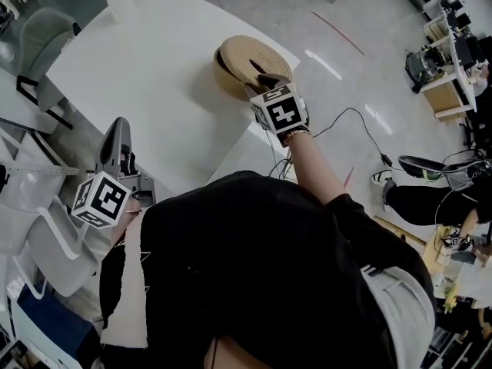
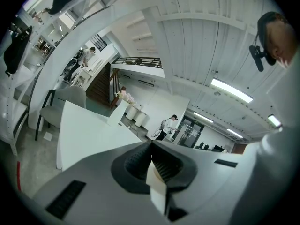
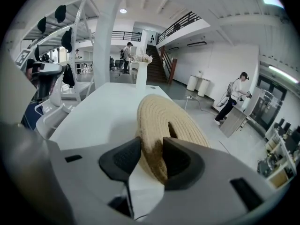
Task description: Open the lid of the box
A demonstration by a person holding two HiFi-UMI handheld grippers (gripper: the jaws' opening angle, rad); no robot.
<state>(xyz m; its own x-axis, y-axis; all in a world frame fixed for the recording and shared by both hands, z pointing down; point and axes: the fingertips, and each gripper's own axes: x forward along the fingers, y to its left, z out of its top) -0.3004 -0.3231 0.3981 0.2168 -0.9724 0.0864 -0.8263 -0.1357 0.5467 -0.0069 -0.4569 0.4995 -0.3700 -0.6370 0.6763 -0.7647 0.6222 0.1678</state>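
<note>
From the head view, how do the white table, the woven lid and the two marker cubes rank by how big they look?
1. White table
2. Woven lid
3. Left marker cube and right marker cube: these look about alike, so I won't rank them.

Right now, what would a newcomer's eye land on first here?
The woven lid at the white table's far edge, looking tipped up, with the right gripper clamped on its rim. Next, the left gripper, shut and empty, held off the table's left side.
</note>
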